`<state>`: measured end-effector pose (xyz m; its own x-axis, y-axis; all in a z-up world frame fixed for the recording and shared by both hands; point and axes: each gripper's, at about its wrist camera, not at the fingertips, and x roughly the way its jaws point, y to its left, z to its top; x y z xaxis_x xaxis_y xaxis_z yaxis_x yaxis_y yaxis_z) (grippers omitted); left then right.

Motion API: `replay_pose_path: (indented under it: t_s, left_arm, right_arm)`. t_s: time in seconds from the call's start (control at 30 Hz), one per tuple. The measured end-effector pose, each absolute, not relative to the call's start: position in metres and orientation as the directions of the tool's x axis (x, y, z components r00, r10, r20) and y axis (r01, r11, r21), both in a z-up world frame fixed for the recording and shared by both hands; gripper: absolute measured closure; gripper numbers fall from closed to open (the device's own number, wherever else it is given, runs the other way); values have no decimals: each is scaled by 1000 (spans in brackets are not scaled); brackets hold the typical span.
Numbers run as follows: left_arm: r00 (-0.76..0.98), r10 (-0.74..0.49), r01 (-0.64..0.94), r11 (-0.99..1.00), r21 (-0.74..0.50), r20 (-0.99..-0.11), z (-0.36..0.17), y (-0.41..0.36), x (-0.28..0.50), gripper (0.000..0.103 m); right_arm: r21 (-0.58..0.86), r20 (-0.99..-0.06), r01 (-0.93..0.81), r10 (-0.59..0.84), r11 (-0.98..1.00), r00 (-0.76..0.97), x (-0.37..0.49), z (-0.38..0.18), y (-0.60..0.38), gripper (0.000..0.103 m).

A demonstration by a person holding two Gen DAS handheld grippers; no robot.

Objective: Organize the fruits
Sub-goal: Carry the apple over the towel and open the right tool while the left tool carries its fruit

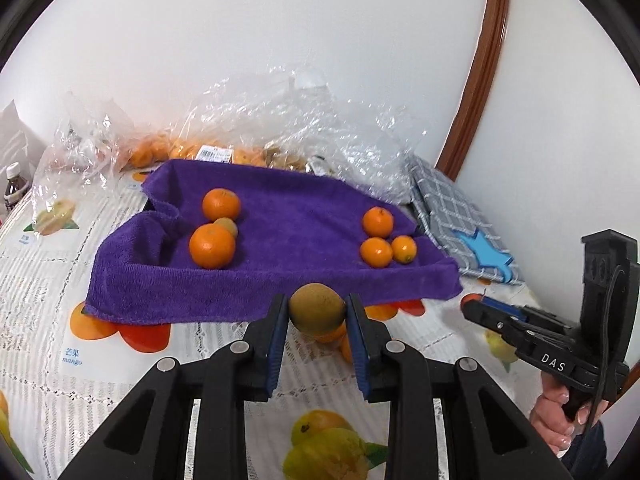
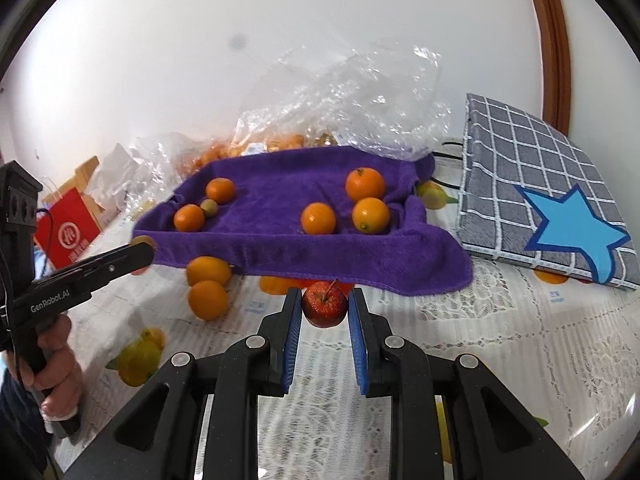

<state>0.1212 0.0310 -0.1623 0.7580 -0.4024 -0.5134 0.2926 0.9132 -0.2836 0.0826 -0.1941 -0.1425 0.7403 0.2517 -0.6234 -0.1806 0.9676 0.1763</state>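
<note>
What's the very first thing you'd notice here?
The bright purple towel in the middle of the table, folded up like a tray, with oranges sitting in two little groups on it. Right up close, the left gripper pinches a greenish-brown fruit, and the right gripper pinches a small red apple, both just in front of the towel.

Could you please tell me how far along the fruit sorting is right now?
Six fruits already lie in the purple towel tray. The left gripper holds a brownish-green fruit; the right gripper holds a small red apple. Two oranges remain on the tablecloth.
</note>
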Motion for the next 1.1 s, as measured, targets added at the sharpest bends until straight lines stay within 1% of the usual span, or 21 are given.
replay_pose_path:
  t_s: [0.1, 0.23, 0.3, 0.37, 0.4, 0.47, 0.57, 0.63, 0.7, 0.8, 0.9, 1.0, 1.1]
  left_arm:
    - [758, -403, 286, 912, -294, -513, -162, 33, 122, 75]
    - [774, -386, 270, 918, -289, -502, -159, 36, 122, 75]
    - [782, -340, 215, 934, -285, -523, -158, 41, 126, 75]
    - [786, -316, 163, 935, -315, -531, -156, 51, 130, 75]
    - [789, -328, 154, 925, -348, -520, -153, 57, 132, 75]
    - [802, -329, 145, 917, -372, -499, -143, 65, 136, 75]
    - [839, -294, 135, 928, -348, -458, -124, 73, 146, 75]
    - [852, -278, 126, 931, -341, -443, -114, 78, 157, 75]
    - [853, -276, 109, 924, -365, -442, -107, 81, 173, 75]
    - [863, -267, 102, 923, -371, -428, -106, 78, 190, 75]
    - [863, -263, 83, 916, -392, -431, -121, 80, 207, 75]
    - [859, -222, 40, 928, -370, -462, -140, 81, 212, 75]
    - [846, -243, 51, 923, -381, -475, -150, 84, 212, 75]
  right_arm:
    - [252, -593, -210, 322, 945, 738, 83, -138, -198, 80]
    - [288, -564, -193, 329, 938, 757, 89, -128, -204, 80]
    - [291, -559, -186, 324, 938, 763, 97, -121, -205, 80]
    - [286, -553, -189, 323, 939, 768, 105, -112, -203, 80]
    - [272, -558, -189, 315, 944, 768, 111, -107, -201, 80]
    - [223, -572, -187, 284, 957, 769, 123, -99, -194, 80]
    - [167, -571, -200, 260, 966, 779, 141, -90, -185, 80]
    - [156, -571, -212, 263, 965, 778, 157, -87, -181, 80]
    - [152, -569, -215, 263, 965, 779, 172, -85, -178, 80]
    - [194, -573, -227, 298, 954, 764, 201, -82, -174, 80]
    - [194, -594, -235, 304, 953, 745, 221, -90, -168, 80]
    - [190, -623, -238, 305, 952, 720, 233, -111, -165, 80]
    - [194, -667, -219, 292, 956, 685, 242, -131, -167, 80]
